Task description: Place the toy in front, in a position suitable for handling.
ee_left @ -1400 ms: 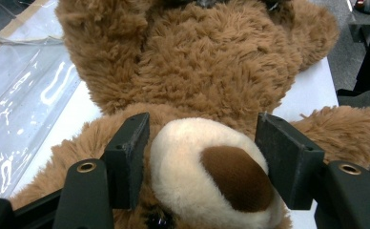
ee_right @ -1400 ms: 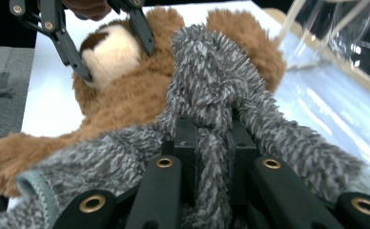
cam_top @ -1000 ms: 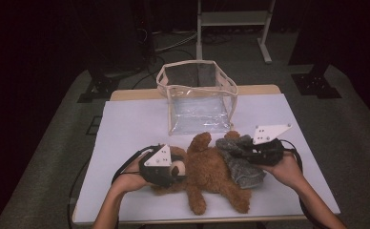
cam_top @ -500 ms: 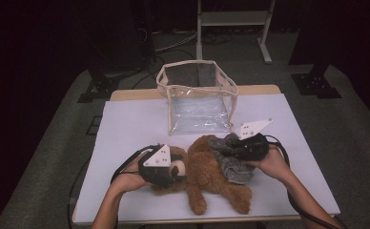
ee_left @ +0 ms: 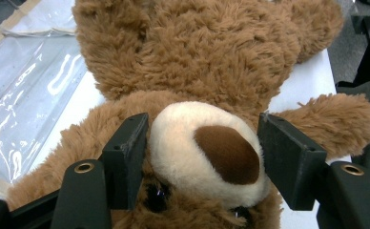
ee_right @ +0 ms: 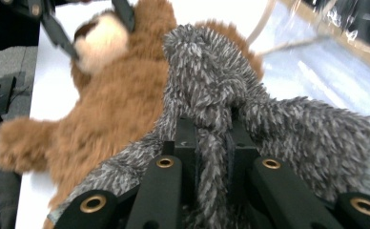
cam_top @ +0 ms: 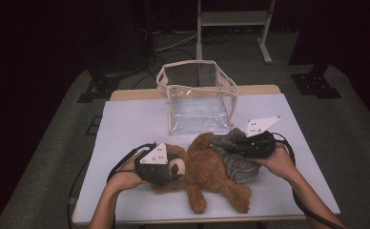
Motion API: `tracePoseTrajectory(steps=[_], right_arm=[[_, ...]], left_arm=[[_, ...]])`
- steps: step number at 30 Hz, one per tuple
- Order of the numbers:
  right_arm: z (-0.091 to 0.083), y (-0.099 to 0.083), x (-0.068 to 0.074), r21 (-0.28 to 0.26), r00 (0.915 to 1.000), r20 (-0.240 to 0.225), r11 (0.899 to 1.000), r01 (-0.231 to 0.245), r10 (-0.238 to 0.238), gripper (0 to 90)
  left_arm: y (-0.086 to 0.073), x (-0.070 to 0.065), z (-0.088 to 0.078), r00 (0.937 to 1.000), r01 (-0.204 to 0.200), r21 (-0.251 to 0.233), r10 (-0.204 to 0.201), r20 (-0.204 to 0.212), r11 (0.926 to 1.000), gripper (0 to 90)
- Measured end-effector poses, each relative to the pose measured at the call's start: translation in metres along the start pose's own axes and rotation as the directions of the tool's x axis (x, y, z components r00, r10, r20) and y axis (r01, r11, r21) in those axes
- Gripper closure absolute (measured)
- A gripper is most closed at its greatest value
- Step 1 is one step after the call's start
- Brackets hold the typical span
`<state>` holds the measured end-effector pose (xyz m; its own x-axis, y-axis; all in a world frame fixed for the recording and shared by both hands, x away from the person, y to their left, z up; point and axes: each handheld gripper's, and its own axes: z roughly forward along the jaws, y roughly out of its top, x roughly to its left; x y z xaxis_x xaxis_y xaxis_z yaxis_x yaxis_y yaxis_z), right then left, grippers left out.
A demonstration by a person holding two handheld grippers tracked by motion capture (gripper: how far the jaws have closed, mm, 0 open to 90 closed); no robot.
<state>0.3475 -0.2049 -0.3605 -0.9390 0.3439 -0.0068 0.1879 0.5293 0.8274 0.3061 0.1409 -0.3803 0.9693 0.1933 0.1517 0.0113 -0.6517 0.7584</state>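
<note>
— Any writing you can read?
— None legible — your left claw (ee_left: 202, 157) clamps the teddy bear (cam_top: 207, 171) by its muzzle on the white bench (cam_top: 126, 129); your right claw (ee_right: 211, 143) pinches the grey fuzzy cloth (ee_right: 288, 129) over its body. Clear bag (cam_top: 197, 102) behind, dark room.

You have a clear plastic bag (cam_top: 198, 102) with cream-coloured trim standing open at the far middle of the counter (cam_top: 126, 129), its mouth upward and its glossy front wall facing you, and its crinkled plastic also shows at the left edge of the left gripper view (ee_left: 25, 95). The counter has a white top with a strip of bare wood (cam_top: 135, 94) along its far edge, and it stands on grey carpet (cam_top: 49, 157). Beyond it, in the dark, you can make out a pale metal frame (cam_top: 233, 24) on the floor, black stand feet (cam_top: 99, 88) to either side and some cables (cam_top: 173, 43) lying between them
</note>
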Motion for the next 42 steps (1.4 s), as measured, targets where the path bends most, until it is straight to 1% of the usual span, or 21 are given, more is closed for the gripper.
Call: tracePoseTrajectory(steps=[3,5,8,11,13,14,16,18,21,23,24,27,30,32,33,34,35,36,37,40,42], right_arm=[[0.006,-0.005,-0.003,0.041,0.9998,0.019,0.999,0.009,-0.01,78.8],[0.004,-0.015,-0.007,0.036,0.9996,0.02,0.999,-0.021,0.021,78.8],[-0.005,-0.036,-0.015,0.037,0.997,0.054,0.998,-0.058,0.056,78.8],[-0.017,-0.056,-0.024,0.058,0.9891,0.099,0.992,-0.115,0.109,78.5],[-0.024,-0.061,-0.026,0.035,0.9859,0.103,0.99,-0.137,0.132,78.5],[-0.031,-0.059,-0.025,0.0,0.9856,0.1,0.991,-0.137,0.136,78.5],[-0.034,-0.052,-0.023,-0.027,0.9871,0.098,0.992,-0.125,0.127,78.5],[-0.033,-0.039,-0.019,-0.045,0.9914,0.088,0.995,-0.093,0.096,78.5],[-0.024,-0.024,-0.015,-0.039,0.9951,0.078,0.998,-0.058,0.061,78.5],[-0.015,-0.019,-0.013,-0.017,0.9966,0.072,0.999,-0.04,0.041,78.5],[-0.011,-0.02,-0.012,-0.005,0.9971,0.068,0.999,-0.033,0.033,78.4],[-0.004,-0.033,-0.015,0.026,0.9964,0.057,0.998,-0.065,0.063,78.4],[-0.01,-0.042,-0.018,0.009,0.9926,0.053,0.994,-0.11,0.109,78.5],[-0.014,-0.037,-0.017,0.001,0.9934,0.058,0.995,-0.099,0.099,78.5],[-0.015,-0.032,-0.015,-0.007,0.9945,0.051,0.996,-0.092,0.092,78.5],[-0.014,-0.021,-0.01,-0.029,0.997,0.035,0.997,-0.068,0.069,78.5],[-0.014,-0.021,-0.01,-0.029,0.997,0.035,0.997,-0.068,0.069,78.5],[-0.008,-0.012,-0.004,-0.041,0.9991,0.004,0.998,-0.042,0.042,78.5],[-0.005,-0.011,-0.001,-0.036,0.9996,-0.001,0.999,-0.028,0.028,78.5],[0.002,-0.015,0.005,-0.027,0.9998,-0.005,0.999,-0.019,0.019,78.5],[0.003,-0.031,0.006,-0.068,0.9978,-0.019,0.996,-0.065,0.064,78.5]], left_arm=[[-0.001,-0.001,0.0,1.0,0.002,-0.006,-0.002,0.001,1.0,36.3],[-0.001,-0.001,0.0,1.0,0.003,-0.007,-0.003,0.001,1.0,36.4],[-0.001,-0.001,0.001,1.0,0.002,-0.007,-0.002,-0.001,1.0,36.5],[0.001,-0.003,0.001,0.9999,-0.01,0.001,0.01,0.001,0.9999,36.2],[0.001,-0.003,0.002,0.9999,-0.012,0.001,0.012,0.005,0.9999,36.2],[0.001,-0.003,0.002,0.9999,-0.011,0.0,0.011,0.009,0.9999,36.2],[0.001,-0.003,0.003,0.9999,-0.012,0.0,0.012,0.011,0.9999,36.2],[0.002,-0.004,0.004,0.9998,-0.016,0.002,0.016,0.012,0.9999,36.2],[0.002,-0.005,0.004,0.9997,-0.021,0.006,0.02,0.011,0.9998,36.3],[0.001,-0.005,0.004,0.9997,-0.023,0.005,0.023,0.01,0.9997,36.3],[0.001,-0.005,0.003,0.9997,-0.024,0.005,0.024,0.01,0.9997,36.3],[0.001,-0.005,0.004,0.9997,-0.022,-0.002,0.022,0.011,0.9998,36.3],[0.001,-0.005,0.004,0.9997,-0.023,-0.001,0.023,0.011,0.9997,36.3],[0.002,-0.005,0.004,0.9997,-0.024,0.001,0.024,0.01,0.9997,36.3],[0.003,-0.006,0.004,0.9995,-0.029,0.008,0.029,0.009,0.9995,36.3],[0.003,-0.006,0.004,0.9995,-0.029,0.009,0.029,0.009,0.9995,36.3],[0.003,-0.006,0.004,0.9995,-0.029,0.009,0.029,0.009,0.9995,36.3],[0.003,-0.005,0.004,0.9996,-0.028,0.007,0.028,0.009,0.9996,36.3],[0.002,-0.005,0.004,0.9997,-0.024,0.003,0.024,0.008,0.9997,36.3],[0.001,-0.005,0.003,0.9997,-0.023,0.004,0.023,0.008,0.9997,36.4],[0.001,-0.005,0.003,0.9998,-0.021,0.001,0.021,0.005,0.9998,36.5]])
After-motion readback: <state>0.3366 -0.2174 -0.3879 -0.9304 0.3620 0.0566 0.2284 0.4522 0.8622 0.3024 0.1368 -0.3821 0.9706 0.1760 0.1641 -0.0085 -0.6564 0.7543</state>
